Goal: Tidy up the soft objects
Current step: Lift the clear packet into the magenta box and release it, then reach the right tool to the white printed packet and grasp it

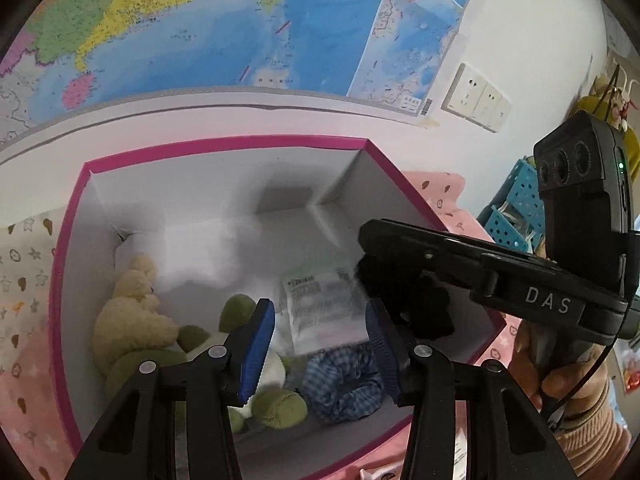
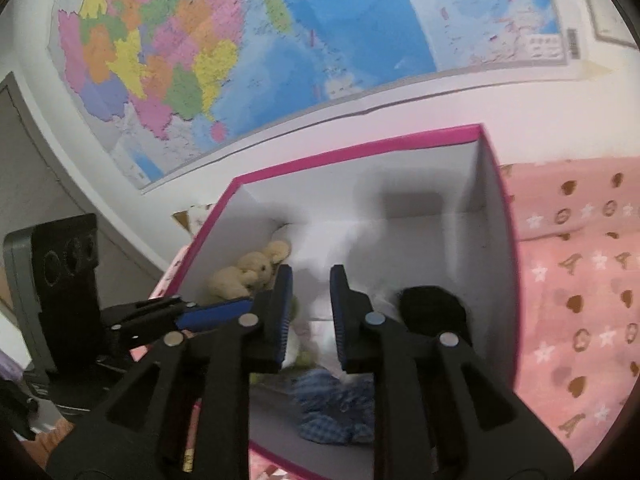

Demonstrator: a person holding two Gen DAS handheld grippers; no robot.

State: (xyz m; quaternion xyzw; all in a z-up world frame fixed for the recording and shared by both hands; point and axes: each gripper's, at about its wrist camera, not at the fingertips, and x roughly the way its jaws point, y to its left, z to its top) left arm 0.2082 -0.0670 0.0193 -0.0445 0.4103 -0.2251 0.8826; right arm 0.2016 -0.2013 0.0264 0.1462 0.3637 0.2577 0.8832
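- Bedding [image 1: 24,280]: pink and cream fabric printed with stars and hearts, under and around the box on both sides.
- Box [image 1: 224,145]: magenta rim, white inside, open at the top, standing on the bedding below a wall map [image 1: 200,20].
- Cream plush rabbit [image 1: 132,312]: in the box's far-left corner, leaning against the left wall.
- Green plush toy [image 1: 276,404]: on the box floor just right of the rabbit, partly behind the left gripper's finger.
- Left gripper [image 1: 320,350]: over the box's near edge, blue pads apart, nothing between them.
- Clear packet [image 1: 320,308]: printed label, on the box floor at centre, seen between the left pads.
- Blue checked cloth [image 1: 340,388]: bunched on the floor, touching the packet's near edge.
- Black soft item [image 2: 434,312]: inside the box at its right wall, just right of the right gripper's finger.
- Right gripper [image 2: 310,314]: over the box, pads narrowly parted, gripping nothing.
- Blue perforated basket [image 1: 516,208]: beyond the box, far right.
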